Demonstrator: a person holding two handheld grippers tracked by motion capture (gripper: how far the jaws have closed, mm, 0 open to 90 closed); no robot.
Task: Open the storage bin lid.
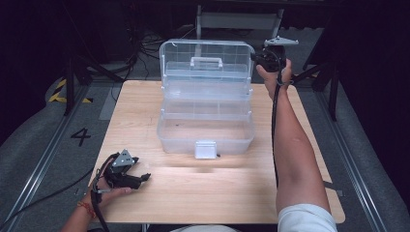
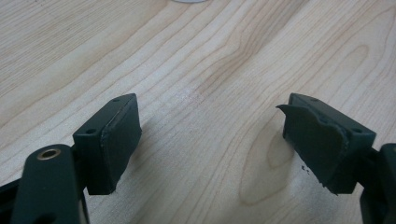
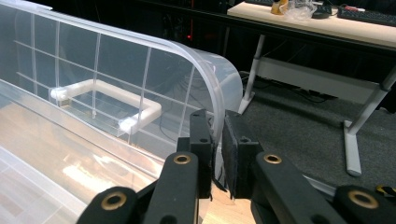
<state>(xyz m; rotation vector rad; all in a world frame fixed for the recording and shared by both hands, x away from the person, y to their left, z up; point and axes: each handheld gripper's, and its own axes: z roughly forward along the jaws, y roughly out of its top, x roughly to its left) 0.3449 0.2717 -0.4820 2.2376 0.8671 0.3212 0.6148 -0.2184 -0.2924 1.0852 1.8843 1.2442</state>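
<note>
Clear plastic toolbox [image 1: 205, 121] sits mid-table [image 1: 145, 193], open, lid [image 1: 208, 63] standing upright at the far side. R gripper [image 3: 218, 154] is pinched tight on the lid's right rim, prob. to steady or swing it on its hinge. L gripper [image 2: 210, 140] rests near the table's front-left corner, jaws wide w/ nothing between them, out of the way.

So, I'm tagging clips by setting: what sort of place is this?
Probably a lab or workshop: a bare wooden table on grey carpet, cables on the floor, and a desk with a keyboard behind.
</note>
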